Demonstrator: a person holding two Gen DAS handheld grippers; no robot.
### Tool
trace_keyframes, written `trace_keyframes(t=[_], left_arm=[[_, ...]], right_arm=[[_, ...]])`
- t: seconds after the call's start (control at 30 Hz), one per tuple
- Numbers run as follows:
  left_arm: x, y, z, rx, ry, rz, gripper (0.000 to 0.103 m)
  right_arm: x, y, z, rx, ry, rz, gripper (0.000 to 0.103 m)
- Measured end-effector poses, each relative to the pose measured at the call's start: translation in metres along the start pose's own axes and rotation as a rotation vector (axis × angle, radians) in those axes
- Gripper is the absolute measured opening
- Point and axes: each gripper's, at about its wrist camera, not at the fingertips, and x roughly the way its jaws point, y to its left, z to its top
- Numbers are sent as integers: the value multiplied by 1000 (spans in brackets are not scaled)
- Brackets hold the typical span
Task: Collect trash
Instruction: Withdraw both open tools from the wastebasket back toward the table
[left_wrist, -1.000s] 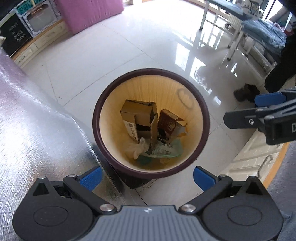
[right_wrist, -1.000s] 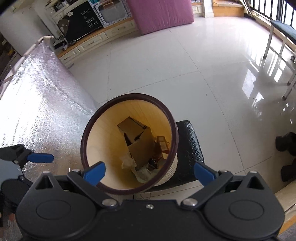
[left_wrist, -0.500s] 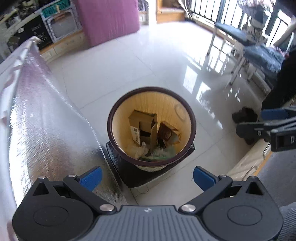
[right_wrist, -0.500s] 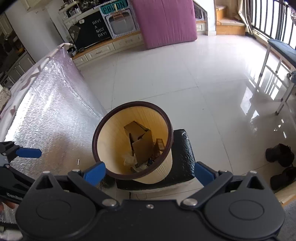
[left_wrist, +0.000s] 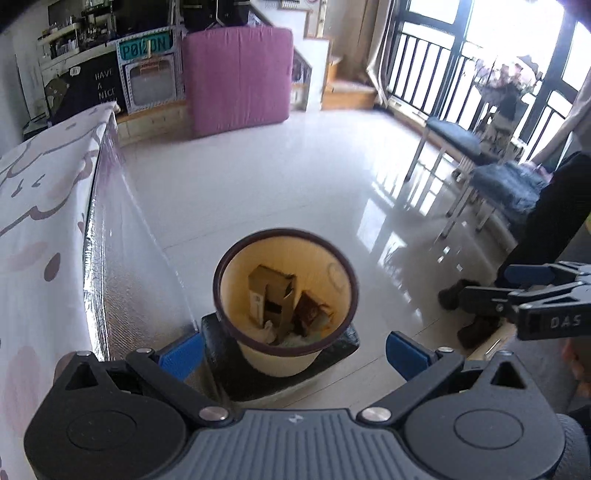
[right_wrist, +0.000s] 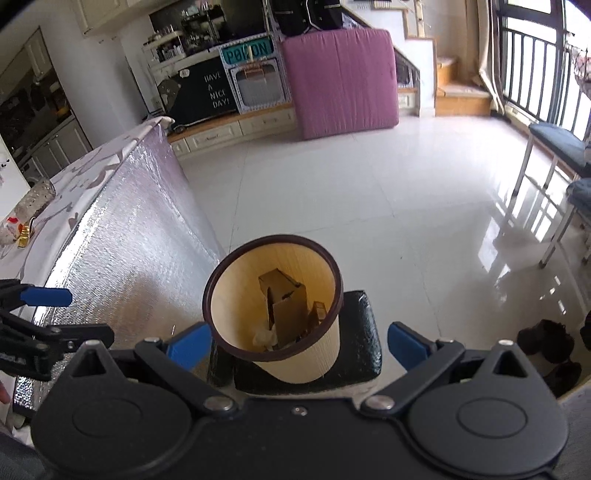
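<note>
A cream waste bin with a dark brown rim (left_wrist: 284, 236) (right_wrist: 271, 240) stands on a black stool (left_wrist: 229, 365) (right_wrist: 360, 354) on the floor. Inside it lie a brown cardboard box (left_wrist: 271, 291) (right_wrist: 286, 302), a dark small carton (left_wrist: 308, 312) and crumpled white paper (right_wrist: 264, 336). My left gripper (left_wrist: 293, 350) is open and empty, above and behind the bin. My right gripper (right_wrist: 299, 341) is open and empty, also raised over the bin. Each gripper shows at the edge of the other's view, the right one (left_wrist: 532, 295) and the left one (right_wrist: 37, 321).
A table with a silver foil skirt (left_wrist: 122, 258) (right_wrist: 122, 236) stands left of the bin; wrappers and a glass (right_wrist: 35, 199) lie on it. A pink mat (right_wrist: 341, 81) leans on the far cabinet. Benches (left_wrist: 454, 140) and dark shoes (right_wrist: 546, 339) are at right.
Both grippers have risen and pulled back from the bin, which now looks smaller and farther. Both stay open and empty.
</note>
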Motion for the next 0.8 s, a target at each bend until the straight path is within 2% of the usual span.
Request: trace_keyframes(t=[0.23,0.4,0.6,0.8], left_arm=[[-31,5,-9,-1,-93,-4,103],[-59,22,-18,-26,-162,25,103],[-96,56,-35,-99,-272,73,103],[-135,103,-57,-200,-393,159,103]], right_arm=[[-27,17,-3,-44,-62,-6,103],[-40,34,-4,-56,-108,10,103],[-56,61,-4,-73,-179,55,103],[-63,99,-2,-134,-279,102,103]])
